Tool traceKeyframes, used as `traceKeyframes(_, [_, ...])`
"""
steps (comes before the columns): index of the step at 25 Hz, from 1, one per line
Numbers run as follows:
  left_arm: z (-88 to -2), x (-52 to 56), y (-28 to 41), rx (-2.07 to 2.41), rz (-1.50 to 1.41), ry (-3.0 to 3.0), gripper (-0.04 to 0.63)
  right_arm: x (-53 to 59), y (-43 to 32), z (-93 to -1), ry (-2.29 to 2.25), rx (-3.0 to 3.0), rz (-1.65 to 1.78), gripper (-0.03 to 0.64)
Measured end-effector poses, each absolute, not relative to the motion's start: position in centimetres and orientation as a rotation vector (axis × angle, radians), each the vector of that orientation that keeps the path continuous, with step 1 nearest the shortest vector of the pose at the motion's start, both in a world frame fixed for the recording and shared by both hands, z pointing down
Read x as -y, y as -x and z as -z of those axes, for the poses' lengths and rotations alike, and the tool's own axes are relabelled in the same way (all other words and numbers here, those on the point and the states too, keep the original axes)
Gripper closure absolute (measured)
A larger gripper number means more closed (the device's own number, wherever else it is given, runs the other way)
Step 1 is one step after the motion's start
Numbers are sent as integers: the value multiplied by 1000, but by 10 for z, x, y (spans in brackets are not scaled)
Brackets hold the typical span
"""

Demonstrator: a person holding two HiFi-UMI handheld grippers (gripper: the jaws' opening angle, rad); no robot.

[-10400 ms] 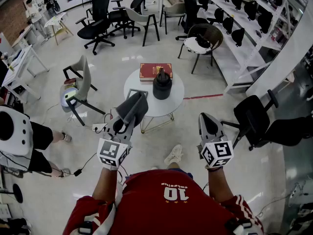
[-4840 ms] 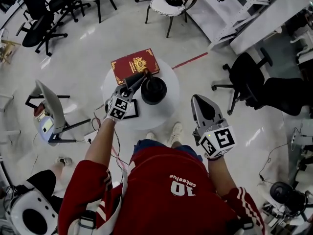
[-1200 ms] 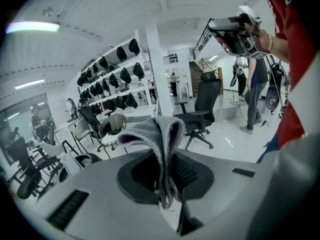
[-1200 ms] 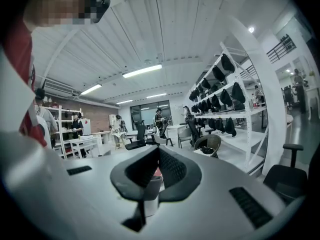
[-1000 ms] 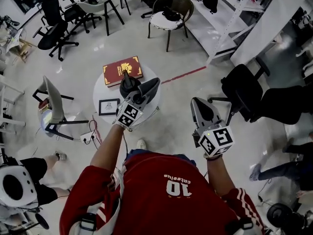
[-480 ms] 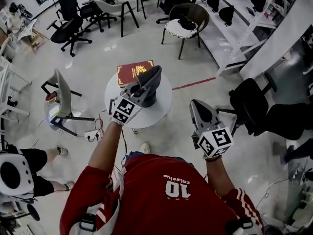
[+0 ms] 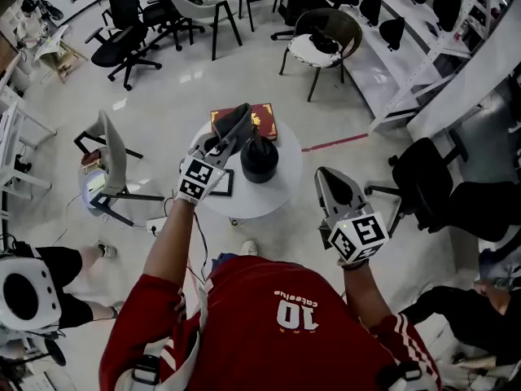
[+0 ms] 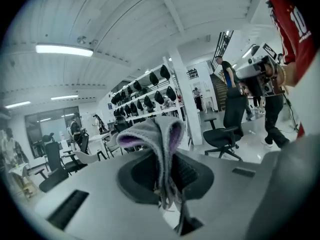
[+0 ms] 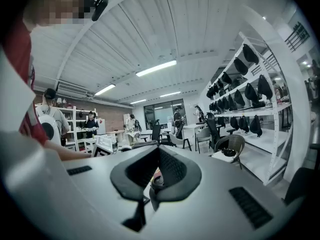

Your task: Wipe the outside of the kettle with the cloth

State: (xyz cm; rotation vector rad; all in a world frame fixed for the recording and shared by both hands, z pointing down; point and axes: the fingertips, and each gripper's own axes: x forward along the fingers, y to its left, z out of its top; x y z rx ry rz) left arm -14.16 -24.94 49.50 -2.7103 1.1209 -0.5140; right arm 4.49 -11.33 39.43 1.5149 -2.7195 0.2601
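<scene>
Steep look down from head height onto a small round white surface (image 7: pixel 281 194) on a pale, shiny floor (image 7: pixel 187 88).

Near the middle of that surface, a black kettle (image 7: pixel 259 160), upright, with its lid knob on top. Behind the kettle, at the far edge, a red book (image 7: pixel 267 114), partly covered in this view by the left gripper (image 7: pixel 238 120). To the kettle's left, a small black-framed card (image 7: pixel 222 184), flat on the surface.

Left gripper out at arm's length over the left part of the surface, its tip just beside the kettle's upper left. From above, no telling whether touching or apart. In the left gripper view, jaws closed on a grey cloth (image 8: pixel 152 134), folded over and bulging above the dark pads, with a faint purple tinge in its folds. Beyond the cloth, wall shelves (image 8: pixel 150 91) with dark rounded objects, and office chairs (image 8: pixel 222 134).

Right gripper (image 7: pixel 330 182) at the near right, off the edge of the surface and well apart from the kettle. In the right gripper view, jaws pressed together, empty.

Left of the surface, a grey chair (image 7: pixel 110 149).
</scene>
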Motion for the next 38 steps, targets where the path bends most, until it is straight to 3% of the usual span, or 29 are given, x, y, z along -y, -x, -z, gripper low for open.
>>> traceKeyframes(12, [-558, 289, 180, -1067, 632, 2780, 548, 139, -9, -406, -1611, 2632, -287, 600])
traceKeyframes(38, [-729, 327, 170, -1009, 910, 3016, 548, 165, -18, -443, -1755, 2437, -368, 600])
